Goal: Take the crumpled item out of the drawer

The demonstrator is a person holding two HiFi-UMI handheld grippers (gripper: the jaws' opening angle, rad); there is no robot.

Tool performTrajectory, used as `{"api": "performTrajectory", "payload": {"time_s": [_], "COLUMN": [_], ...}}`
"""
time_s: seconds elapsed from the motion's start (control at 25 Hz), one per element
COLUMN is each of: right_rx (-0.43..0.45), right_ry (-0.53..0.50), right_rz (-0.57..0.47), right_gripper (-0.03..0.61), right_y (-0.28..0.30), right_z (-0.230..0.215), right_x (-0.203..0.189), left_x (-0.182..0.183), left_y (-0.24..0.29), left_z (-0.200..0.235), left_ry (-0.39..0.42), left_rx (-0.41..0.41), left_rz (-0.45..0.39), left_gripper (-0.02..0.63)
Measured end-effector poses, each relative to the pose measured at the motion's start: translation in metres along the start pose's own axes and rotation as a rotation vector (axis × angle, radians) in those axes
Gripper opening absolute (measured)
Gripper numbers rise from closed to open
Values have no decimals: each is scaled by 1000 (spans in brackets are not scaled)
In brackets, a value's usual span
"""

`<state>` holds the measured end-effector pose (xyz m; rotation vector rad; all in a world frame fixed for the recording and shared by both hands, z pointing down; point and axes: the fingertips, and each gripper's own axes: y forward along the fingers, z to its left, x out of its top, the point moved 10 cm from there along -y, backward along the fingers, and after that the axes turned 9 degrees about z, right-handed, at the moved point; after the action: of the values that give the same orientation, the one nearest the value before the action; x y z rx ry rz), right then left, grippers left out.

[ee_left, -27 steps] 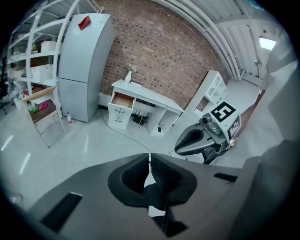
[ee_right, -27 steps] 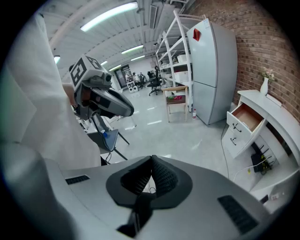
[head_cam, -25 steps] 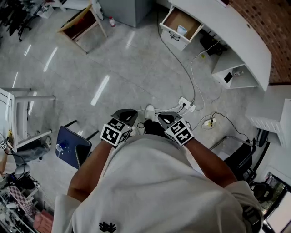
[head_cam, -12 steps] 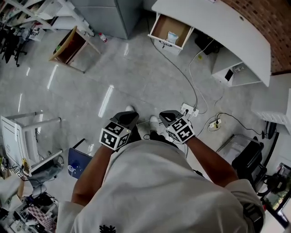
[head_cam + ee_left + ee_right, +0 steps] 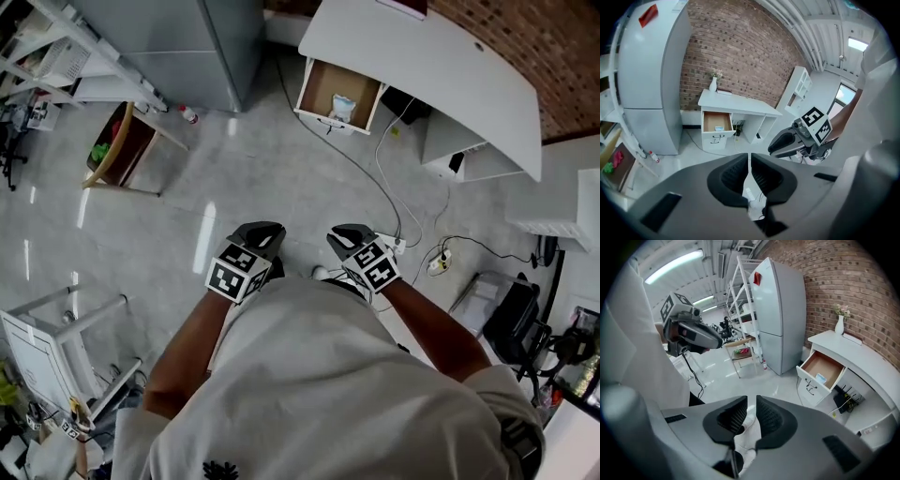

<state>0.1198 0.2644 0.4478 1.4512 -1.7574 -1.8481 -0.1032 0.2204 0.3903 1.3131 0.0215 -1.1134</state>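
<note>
A white desk (image 5: 422, 66) stands against the brick wall, and its drawer (image 5: 339, 97) is pulled open. A pale crumpled item (image 5: 343, 108) lies inside it; it also shows in the left gripper view (image 5: 719, 128) and the right gripper view (image 5: 822, 378). My left gripper (image 5: 258, 234) and right gripper (image 5: 347, 236) are side by side at my waist, far short of the drawer. Both point toward the desk. The left gripper (image 5: 749, 161) has its jaws together with nothing between them. So does the right gripper (image 5: 751, 406).
A grey fridge (image 5: 202, 47) stands left of the desk, with a small bottle (image 5: 188, 114) on the floor beside it. A wooden side table (image 5: 122, 150) is further left. A power strip (image 5: 394, 246) and cables lie on the floor ahead. White shelving (image 5: 562, 225) stands at right.
I have moved forward across the floor, so the desk and open drawer are nearer and more central. Both grippers keep their place at my waist, still shut.
</note>
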Motion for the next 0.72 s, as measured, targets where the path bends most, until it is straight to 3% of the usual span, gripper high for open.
{"api": "performTrajectory", "payload": {"time_s": [0.24, 0.4, 0.72], "right_rx": [-105, -153, -224], "right_ry": [5, -11, -58], "right_rz": [-12, 5, 74], "right_gripper": [81, 81, 81], "right_y": [43, 53, 101], "right_z": [-40, -84, -255], "right_x": [81, 108, 149], "left_x": [23, 45, 125], "left_y": [-11, 1, 62], "left_z": [99, 134, 185], "left_ry": [76, 25, -36], "left_rx": [-30, -60, -43], "left_rz": [43, 49, 68], "left_gripper": [31, 31, 31]}}
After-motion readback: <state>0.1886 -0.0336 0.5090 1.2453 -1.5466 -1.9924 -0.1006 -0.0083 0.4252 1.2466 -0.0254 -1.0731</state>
